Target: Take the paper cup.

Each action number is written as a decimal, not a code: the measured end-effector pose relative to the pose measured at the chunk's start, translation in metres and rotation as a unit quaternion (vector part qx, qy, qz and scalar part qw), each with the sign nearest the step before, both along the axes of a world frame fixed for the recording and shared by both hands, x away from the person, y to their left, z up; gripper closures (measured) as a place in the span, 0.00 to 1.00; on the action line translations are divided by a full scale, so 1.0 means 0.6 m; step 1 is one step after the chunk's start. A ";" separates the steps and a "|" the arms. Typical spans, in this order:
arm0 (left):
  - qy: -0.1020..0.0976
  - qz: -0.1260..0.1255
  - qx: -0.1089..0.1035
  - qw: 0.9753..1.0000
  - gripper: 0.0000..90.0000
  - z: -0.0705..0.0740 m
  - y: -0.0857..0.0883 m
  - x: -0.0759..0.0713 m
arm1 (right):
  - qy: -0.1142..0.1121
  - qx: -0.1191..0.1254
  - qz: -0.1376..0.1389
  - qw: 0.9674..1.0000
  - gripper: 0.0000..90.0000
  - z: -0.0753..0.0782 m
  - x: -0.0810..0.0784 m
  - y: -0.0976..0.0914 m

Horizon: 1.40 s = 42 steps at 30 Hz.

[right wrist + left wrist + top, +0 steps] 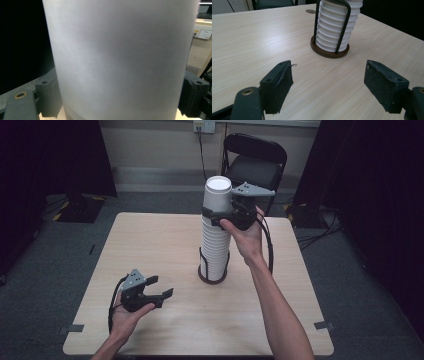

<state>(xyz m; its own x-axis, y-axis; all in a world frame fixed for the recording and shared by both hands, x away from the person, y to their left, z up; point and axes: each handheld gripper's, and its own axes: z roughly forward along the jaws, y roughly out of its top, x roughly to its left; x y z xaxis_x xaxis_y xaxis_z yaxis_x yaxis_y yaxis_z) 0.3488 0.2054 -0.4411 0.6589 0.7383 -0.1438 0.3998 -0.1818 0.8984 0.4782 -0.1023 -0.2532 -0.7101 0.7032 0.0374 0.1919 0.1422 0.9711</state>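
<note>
The right gripper (222, 215) had its jaws closed on the top cup (218, 195) of the cup stack (215, 247), which stood in a wire holder (213, 275) mid-bench. The left gripper (161, 289) rested wide open and empty on the bench (165, 240). A nested cup might cling, dragging others up or tipping the stack.

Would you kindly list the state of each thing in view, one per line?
Top cup: upside down on the stack, between the jaws of the right hand-held gripper.
Cup stack: upright in its holder.
Cup holder: standing on the table, loaded.
Left hand-held gripper: open, holding nothing, low over the table.
Folding chair: unfolded, unoccupied.
</note>
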 end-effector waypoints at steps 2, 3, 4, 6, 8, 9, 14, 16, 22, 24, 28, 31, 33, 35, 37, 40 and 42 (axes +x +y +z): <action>0.000 0.000 -0.001 1.000 0.25 0.000 0.000 0.000 | 0.000 0.001 0.001 1.000 0.14 0.000 0.000 0.000; 0.001 0.000 -0.002 1.000 0.25 0.000 0.000 0.000 | 0.000 0.001 0.002 1.000 0.14 0.001 0.000 -0.001; 0.001 0.001 -0.002 1.000 0.25 0.000 -0.001 0.000 | 0.000 0.002 0.003 1.000 0.14 0.002 0.000 -0.001; 0.001 0.001 -0.002 1.000 0.25 -0.001 -0.001 0.000 | -0.004 0.002 0.002 1.000 0.15 0.007 0.000 -0.002; 0.001 0.000 -0.002 1.000 0.25 -0.001 -0.001 0.000 | -0.005 0.005 0.002 1.000 0.15 0.008 0.000 -0.002; 0.000 -0.001 0.000 1.000 0.25 -0.001 -0.002 0.000 | -0.013 0.006 0.003 1.000 0.15 0.014 -0.001 -0.003; 0.001 -0.007 0.002 1.000 0.25 -0.002 -0.006 -0.001 | -0.015 0.006 0.006 1.000 0.16 0.022 -0.001 -0.003; 0.002 -0.008 0.002 1.000 0.25 -0.002 -0.006 -0.001 | -0.017 0.007 0.004 1.000 0.16 0.024 -0.001 -0.004; 0.002 -0.006 0.002 1.000 0.25 -0.002 -0.005 0.000 | -0.022 0.009 0.007 1.000 0.16 0.030 -0.001 -0.003; 0.001 -0.006 0.002 1.000 0.25 -0.002 -0.006 0.000 | -0.025 0.008 0.007 1.000 0.16 0.031 0.000 -0.004; 0.002 -0.006 0.002 1.000 0.25 -0.002 -0.006 0.000 | -0.030 0.011 0.011 0.999 0.16 0.038 -0.001 -0.003; 0.002 -0.005 0.001 1.000 0.25 -0.002 -0.006 -0.001 | -0.032 0.014 0.013 0.999 0.16 0.040 -0.002 -0.001; 0.002 -0.005 0.002 1.000 0.25 -0.002 -0.006 -0.001 | -0.035 0.013 0.015 0.999 0.16 0.041 -0.002 0.000; 0.002 -0.005 0.002 1.000 0.25 -0.002 -0.006 -0.001 | -0.035 0.018 0.015 0.999 0.16 0.044 -0.002 0.001; 0.002 -0.006 0.002 1.000 0.25 -0.002 -0.006 -0.001 | -0.035 0.023 0.015 0.999 0.16 0.046 -0.002 0.000; 0.003 -0.004 0.001 1.000 0.25 -0.002 -0.005 -0.001 | -0.032 0.030 0.015 0.999 0.16 0.050 -0.002 -0.004; 0.003 -0.004 0.001 1.000 0.25 -0.002 -0.005 -0.001 | -0.032 0.031 0.015 0.999 0.16 0.050 -0.002 -0.005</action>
